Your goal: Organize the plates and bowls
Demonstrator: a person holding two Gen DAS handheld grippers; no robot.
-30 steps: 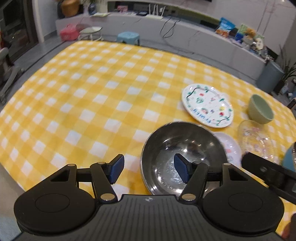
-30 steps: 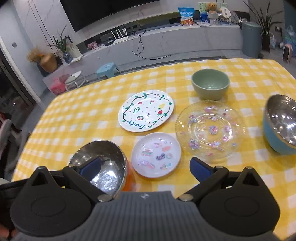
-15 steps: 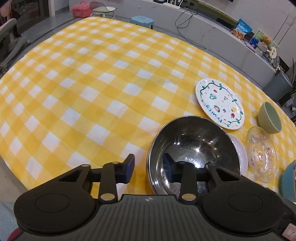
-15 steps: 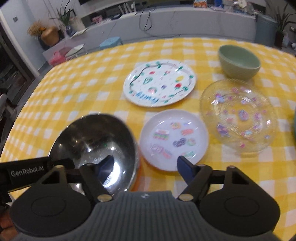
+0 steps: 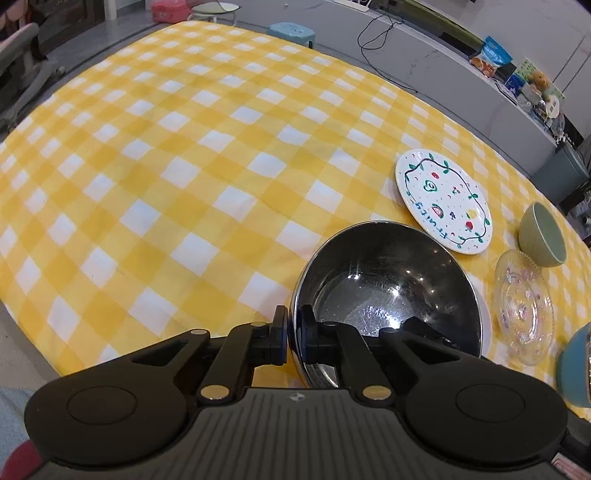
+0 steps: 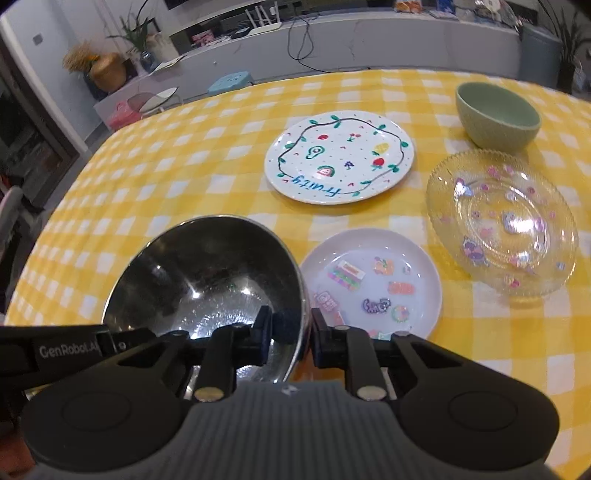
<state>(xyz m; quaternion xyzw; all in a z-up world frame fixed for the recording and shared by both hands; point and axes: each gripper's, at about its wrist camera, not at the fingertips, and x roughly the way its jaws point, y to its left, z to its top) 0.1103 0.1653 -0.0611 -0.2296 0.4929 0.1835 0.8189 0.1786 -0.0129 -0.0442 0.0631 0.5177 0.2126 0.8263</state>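
Observation:
A steel bowl sits on the yellow checked tablecloth near its front edge. My left gripper is shut on the bowl's left rim, one pad outside and one inside. My right gripper straddles the bowl's right rim; its jaws are closing, and both pads sit against the wall. Beside the bowl lies a small white sticker plate. Farther back are a white "Fruity" plate, a clear glass plate and a green bowl.
A blue bowl shows at the right edge of the left wrist view. The left half of the cloth holds no dishes. Beyond the table are a grey counter, a blue stool and a bin.
Both grippers have gone from wide open to shut around the steel bowl's rim, one on each side. The right gripper has come down and closer to the bowl.

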